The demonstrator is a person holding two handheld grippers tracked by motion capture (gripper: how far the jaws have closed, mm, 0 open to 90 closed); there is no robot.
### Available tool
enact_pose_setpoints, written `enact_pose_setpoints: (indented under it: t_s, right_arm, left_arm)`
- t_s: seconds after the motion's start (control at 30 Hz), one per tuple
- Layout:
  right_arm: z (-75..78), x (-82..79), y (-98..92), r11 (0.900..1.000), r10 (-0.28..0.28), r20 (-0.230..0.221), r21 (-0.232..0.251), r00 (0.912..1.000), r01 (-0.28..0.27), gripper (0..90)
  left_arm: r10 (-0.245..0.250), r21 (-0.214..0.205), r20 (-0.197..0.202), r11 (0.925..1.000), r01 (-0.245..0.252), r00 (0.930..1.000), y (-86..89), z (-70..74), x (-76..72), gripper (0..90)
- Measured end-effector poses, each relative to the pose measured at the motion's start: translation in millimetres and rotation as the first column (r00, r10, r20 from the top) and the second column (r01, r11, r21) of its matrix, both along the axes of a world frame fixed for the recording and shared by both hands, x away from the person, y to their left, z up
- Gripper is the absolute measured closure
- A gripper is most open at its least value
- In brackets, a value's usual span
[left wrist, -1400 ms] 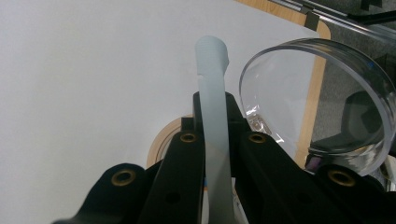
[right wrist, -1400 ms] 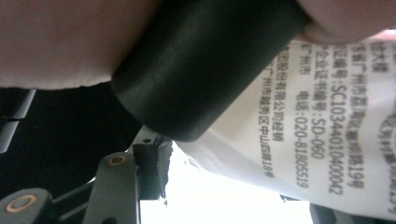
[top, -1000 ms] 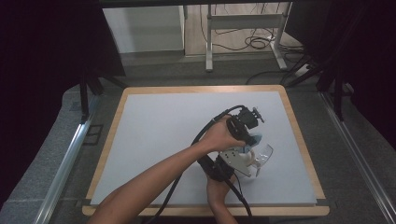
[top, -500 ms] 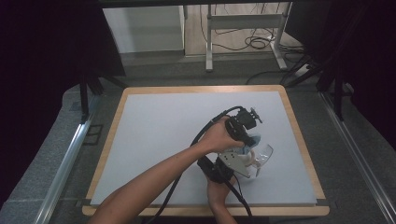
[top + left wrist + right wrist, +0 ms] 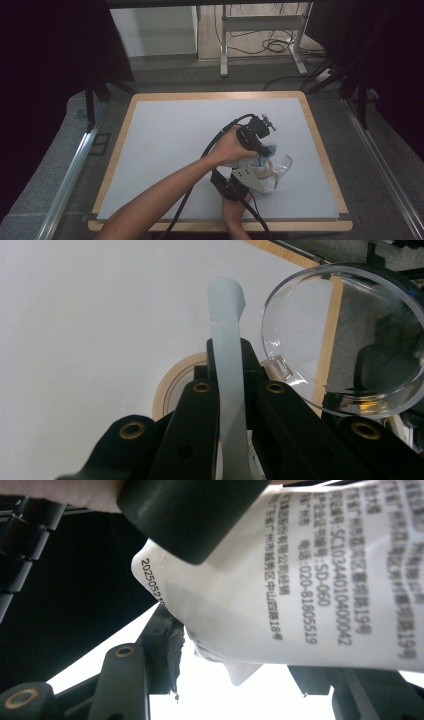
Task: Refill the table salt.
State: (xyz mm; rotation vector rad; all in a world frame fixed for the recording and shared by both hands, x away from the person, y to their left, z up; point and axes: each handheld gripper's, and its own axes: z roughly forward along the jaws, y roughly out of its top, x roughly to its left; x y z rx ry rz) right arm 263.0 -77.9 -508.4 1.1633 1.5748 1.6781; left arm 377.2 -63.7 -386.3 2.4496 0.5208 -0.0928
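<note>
Left tool [image 5: 227, 390] pinches a pale translucent plastic strip [image 5: 227, 340] upright just beside the clear round plastic container [image 5: 345, 340], seemingly steadying it, while right tool [image 5: 240, 675] grips a white printed packet [image 5: 300, 580] near that container on the desk [image 5: 165, 150], probably to open it.

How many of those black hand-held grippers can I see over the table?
2. The left gripper is above the clear bowl, pinching a pale strip. The right gripper sits just below it, nearer the person, holding a white printed packet.
</note>
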Motion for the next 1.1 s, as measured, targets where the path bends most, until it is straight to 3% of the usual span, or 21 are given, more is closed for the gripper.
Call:
enact_pose_setpoints:
  t_s: [0.5,1.1]
  right_arm:
    - [-4.8,-3.0,-0.8,0.9997,0.01,-0.002,-0.024,0.9999,-0.01,46.2]
    - [-9.0,-5.6,-6.4,0.9964,0.022,-0.016,-0.081,0.9996,-0.023,45.3]
  left_arm:
    - [0.008,-0.025,-0.002,0.9997,-0.008,1.0,5.5,0.3,-0.9,90.0]
    - [0.018,-0.09,0.001,0.9958,-0.017,0.9998,12.7,3.8,-4.8,89.9]
